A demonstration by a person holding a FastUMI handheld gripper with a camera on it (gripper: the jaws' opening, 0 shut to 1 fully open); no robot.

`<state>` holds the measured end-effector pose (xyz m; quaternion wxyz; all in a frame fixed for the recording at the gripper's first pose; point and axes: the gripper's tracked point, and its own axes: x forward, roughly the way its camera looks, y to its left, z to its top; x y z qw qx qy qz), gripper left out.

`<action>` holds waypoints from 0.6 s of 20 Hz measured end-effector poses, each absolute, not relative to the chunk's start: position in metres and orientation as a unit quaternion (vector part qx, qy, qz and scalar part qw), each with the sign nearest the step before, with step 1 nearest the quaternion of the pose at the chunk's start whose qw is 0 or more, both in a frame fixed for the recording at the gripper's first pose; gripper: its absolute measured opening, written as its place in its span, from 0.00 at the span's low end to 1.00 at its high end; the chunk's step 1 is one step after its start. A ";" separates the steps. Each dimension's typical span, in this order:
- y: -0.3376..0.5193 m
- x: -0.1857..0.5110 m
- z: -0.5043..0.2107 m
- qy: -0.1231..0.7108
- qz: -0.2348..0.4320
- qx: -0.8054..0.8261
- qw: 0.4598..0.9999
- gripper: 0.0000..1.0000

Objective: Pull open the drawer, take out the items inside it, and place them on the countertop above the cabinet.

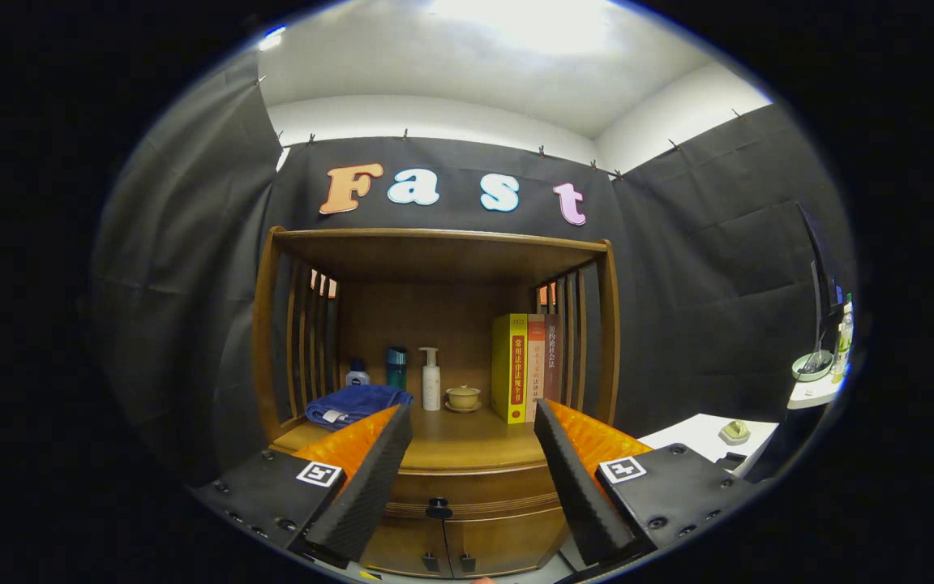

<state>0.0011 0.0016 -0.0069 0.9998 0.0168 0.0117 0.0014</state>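
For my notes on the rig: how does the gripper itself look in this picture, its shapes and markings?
The gripper has two long, wedge-shaped fingers with a finely ribbed texture on their inner faces. Behind each finger sits a flat dark plate with small screws, and each plate carries a square black-and-white marker tag. No cable is visible.

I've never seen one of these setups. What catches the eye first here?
Probably the wooden cabinet straight ahead, its countertop holding a folded blue towel, a white pump bottle, a small lidded cup and upright books. Nearer, the gripper stands open, the shut drawer's dark knob between its fingers.
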 end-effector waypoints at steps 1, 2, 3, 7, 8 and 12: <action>0.002 0.001 -0.007 0.011 0.001 0.016 1.000 0.99; 0.002 0.001 -0.007 0.011 0.001 0.016 1.000 0.99; 0.002 0.002 -0.006 0.010 0.000 0.017 1.000 0.99; -0.001 0.002 -0.008 0.009 -0.007 0.018 1.000 0.99; -0.001 0.002 -0.007 0.009 -0.007 0.020 1.000 0.99; -0.003 0.002 -0.005 0.007 -0.010 0.019 1.000 0.99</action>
